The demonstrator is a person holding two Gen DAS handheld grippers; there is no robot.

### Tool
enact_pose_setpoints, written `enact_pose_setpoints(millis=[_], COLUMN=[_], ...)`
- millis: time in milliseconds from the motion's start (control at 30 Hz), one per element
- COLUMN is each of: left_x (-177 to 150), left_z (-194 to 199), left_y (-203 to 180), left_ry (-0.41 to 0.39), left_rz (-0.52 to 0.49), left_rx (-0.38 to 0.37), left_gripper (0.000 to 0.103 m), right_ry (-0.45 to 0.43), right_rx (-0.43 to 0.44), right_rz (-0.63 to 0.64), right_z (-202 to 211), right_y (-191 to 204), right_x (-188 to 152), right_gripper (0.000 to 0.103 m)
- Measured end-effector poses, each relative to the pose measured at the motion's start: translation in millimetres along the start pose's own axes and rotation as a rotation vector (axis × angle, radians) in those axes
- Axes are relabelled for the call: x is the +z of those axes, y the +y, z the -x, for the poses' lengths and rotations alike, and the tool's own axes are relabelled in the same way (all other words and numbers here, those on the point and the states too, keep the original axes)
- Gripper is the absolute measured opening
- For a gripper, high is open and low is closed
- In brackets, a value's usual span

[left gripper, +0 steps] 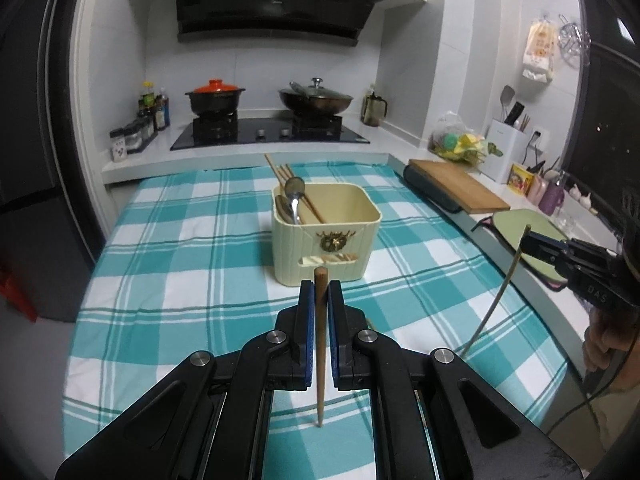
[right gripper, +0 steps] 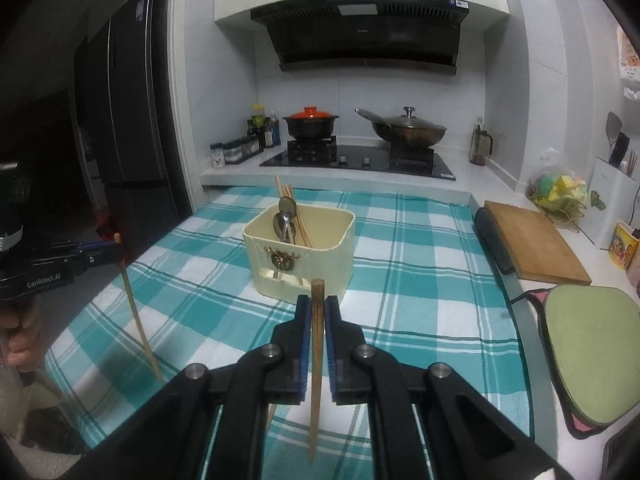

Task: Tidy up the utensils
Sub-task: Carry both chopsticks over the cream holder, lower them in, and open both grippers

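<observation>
- Done so far, in our judgement: the bin (left gripper: pixel 326 236), centre of both frames on the checked cloth (left gripper: pixel 180 248), already holds several chopsticks (left gripper: pixel 298 196) and spoons (left gripper: pixel 295 194) leaning in its far-left corner.
- Left to do: two chopsticks are not yet in the bin, one in each gripper.
- Left gripper (left gripper: pixel 320 292): pinching a brown chopstick (left gripper: pixel 320 344) near its top end; the stick hangs roughly upright, tip low in the frame, on the near side of the bin.
- Right gripper (right gripper: pixel 317 308): likewise clamped on a chopstick (right gripper: pixel 316 368), held upright short of the bin.
- We see no loose utensils on the cloth in either view; what the grippers hide at the bottom of the frames we cannot tell.
- Left view only: the right gripper at right edge, its stick slanting down over the cloth edge.
- Right view only: the left gripper (right gripper: pixel 116 246) at left edge, its chopstick (right gripper: pixel 138 316) slanting to the lower left, and the holding hand (right gripper: pixel 18 340).
</observation>
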State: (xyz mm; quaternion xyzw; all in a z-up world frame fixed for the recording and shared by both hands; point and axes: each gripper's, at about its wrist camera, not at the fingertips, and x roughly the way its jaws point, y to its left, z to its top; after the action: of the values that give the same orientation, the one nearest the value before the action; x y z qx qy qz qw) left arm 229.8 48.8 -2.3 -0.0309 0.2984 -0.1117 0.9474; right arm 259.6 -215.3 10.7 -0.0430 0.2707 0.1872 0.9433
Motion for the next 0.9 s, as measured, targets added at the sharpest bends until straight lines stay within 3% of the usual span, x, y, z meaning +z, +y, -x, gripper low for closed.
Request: enact_pose_setpoints(millis=[367,900], left_x=[6.4,32.3], left_z=[25.7,20.7], left_y=[-4.7,8.8], left_ry=[-0.053,-0.062], left_rz=[0.023,0.05], left_rx=[-0.026,-0.03], left_gripper=[0.004,0.004], right_ry=[-0.134,-0.145], right_rx=[-0.025,-0.009], right_rz=[0.002,-0.009], right_z=[41.7,37.6], right_y=[17.8,14.3], right_x=[8.1,27.9], right_gripper=[0.007,0.007])
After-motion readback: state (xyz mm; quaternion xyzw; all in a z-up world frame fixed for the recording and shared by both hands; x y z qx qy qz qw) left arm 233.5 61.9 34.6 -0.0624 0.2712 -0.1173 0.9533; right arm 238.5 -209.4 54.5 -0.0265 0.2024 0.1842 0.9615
